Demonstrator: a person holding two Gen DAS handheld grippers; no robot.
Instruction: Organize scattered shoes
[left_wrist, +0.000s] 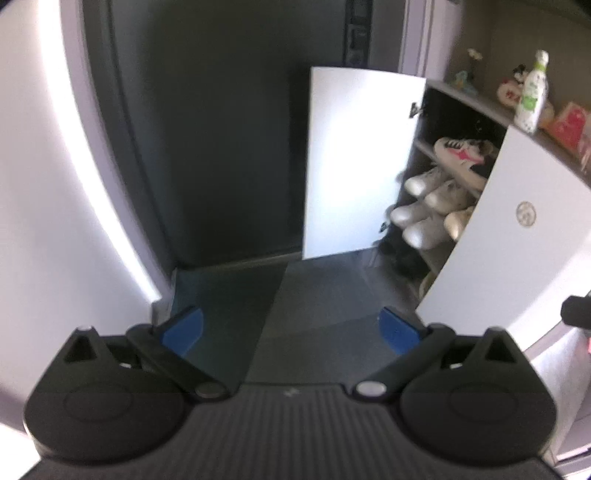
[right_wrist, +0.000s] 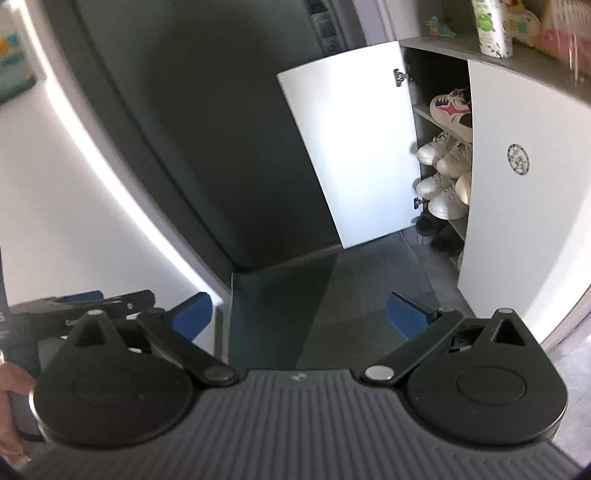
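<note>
White sneakers rest on shelves of the open shoe cabinet

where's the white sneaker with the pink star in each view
Left wrist view: the white sneaker with the pink star lies right of centre, on the top occupied shelf of the open cabinet, above the plain white sneakers.
Right wrist view: the same sneaker is in the upper right, partly hidden by the cabinet's right door.
Shared landmark: the open white cabinet door, just left of the shoe in both.
</note>
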